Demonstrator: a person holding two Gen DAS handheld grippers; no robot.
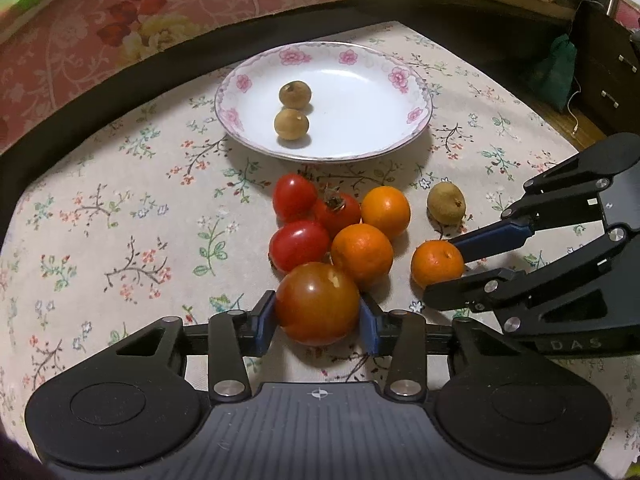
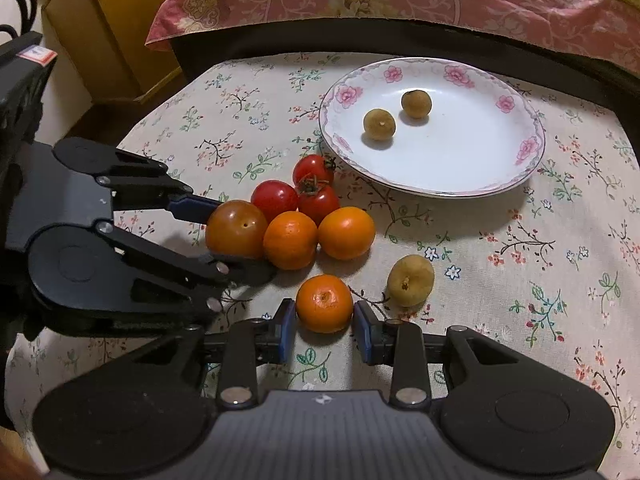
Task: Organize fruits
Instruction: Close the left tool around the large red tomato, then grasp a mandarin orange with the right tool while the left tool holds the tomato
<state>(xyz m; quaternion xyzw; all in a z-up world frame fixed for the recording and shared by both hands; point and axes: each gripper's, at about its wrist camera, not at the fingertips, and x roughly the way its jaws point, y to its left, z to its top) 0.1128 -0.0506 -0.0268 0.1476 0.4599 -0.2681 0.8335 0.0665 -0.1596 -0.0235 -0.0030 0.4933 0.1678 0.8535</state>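
Tomato [image 1: 318, 303] clamped in L gripper [image 1: 318, 320]; R gripper [image 2: 325, 320] clamps orange [image 2: 325, 303]

Plate [image 1: 416, 92] sits at the far side of the tabletop [image 1: 120, 208], two longans [image 1: 291, 122] in it. Tomato-and-orange cluster [image 1: 344, 220] lies just in front of plate; third longan [image 1: 445, 203] and lone orange [image 1: 436, 263] to cluster's right.

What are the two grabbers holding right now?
Left gripper: closed on the big tomato.
Right gripper: closed on a small orange.
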